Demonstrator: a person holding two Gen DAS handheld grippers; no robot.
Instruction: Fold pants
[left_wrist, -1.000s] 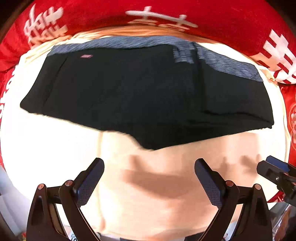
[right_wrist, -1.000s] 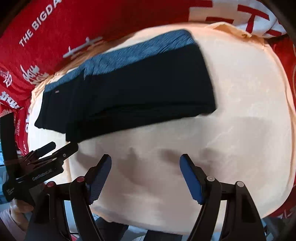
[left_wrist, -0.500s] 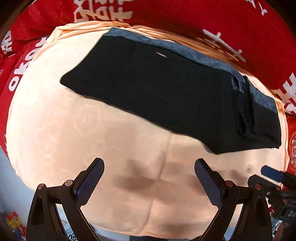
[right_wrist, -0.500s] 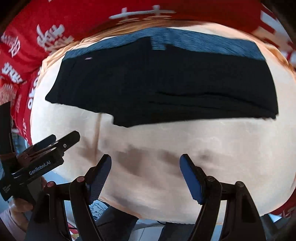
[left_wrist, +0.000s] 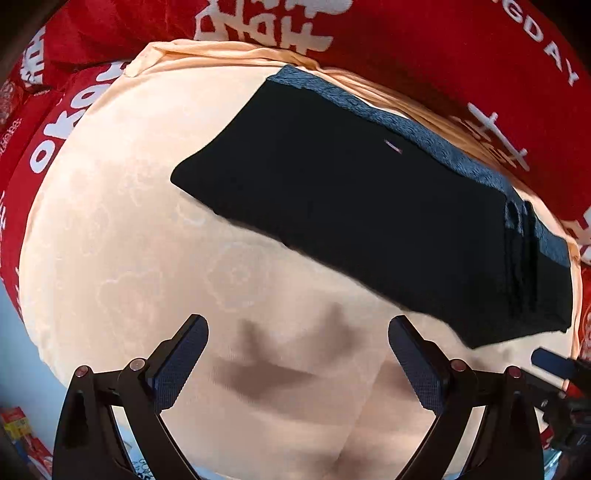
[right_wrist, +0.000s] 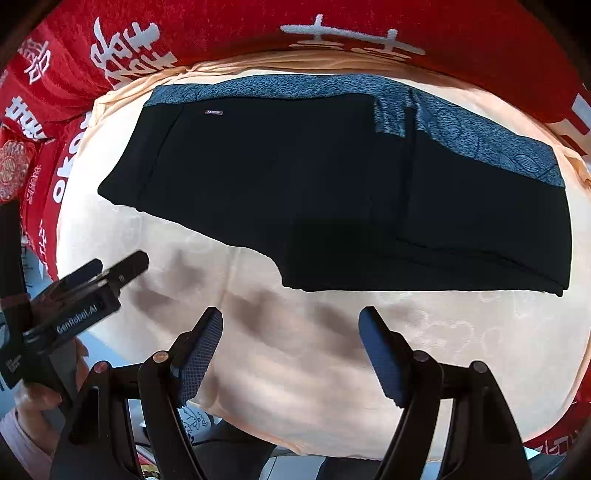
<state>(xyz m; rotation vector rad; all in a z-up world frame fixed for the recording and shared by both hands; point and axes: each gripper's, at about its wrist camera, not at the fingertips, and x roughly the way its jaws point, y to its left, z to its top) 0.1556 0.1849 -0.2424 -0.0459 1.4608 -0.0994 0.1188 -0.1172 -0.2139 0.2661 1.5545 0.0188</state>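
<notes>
The pants are black with a blue patterned waistband along the far edge. They lie flat on the peach cloth that covers the table, toward its far side, already folded into a layered rectangle. In the right wrist view one side shows stacked layers with a fold line running from the waistband to the near hem, and a single layer extends to the left, ending in a slanted edge. A small label sits just under the waistband on the left part. In the left wrist view the pants run diagonally from upper centre to the right edge, with the stacked layers at the right end.

Red fabric with white lettering surrounds the peach cloth on the far and left sides.

Left tongs: jaws apart, nothing between them, above bare peach cloth on the near side of the pants and clear of them. Seen from the right wrist view, the left tongs are at the left edge, held by a hand.

Right tongs: jaws well apart, nothing between them, above bare cloth just short of the pants' near hem, not touching it. Shadows of both tools fall on the cloth beneath them.
</notes>
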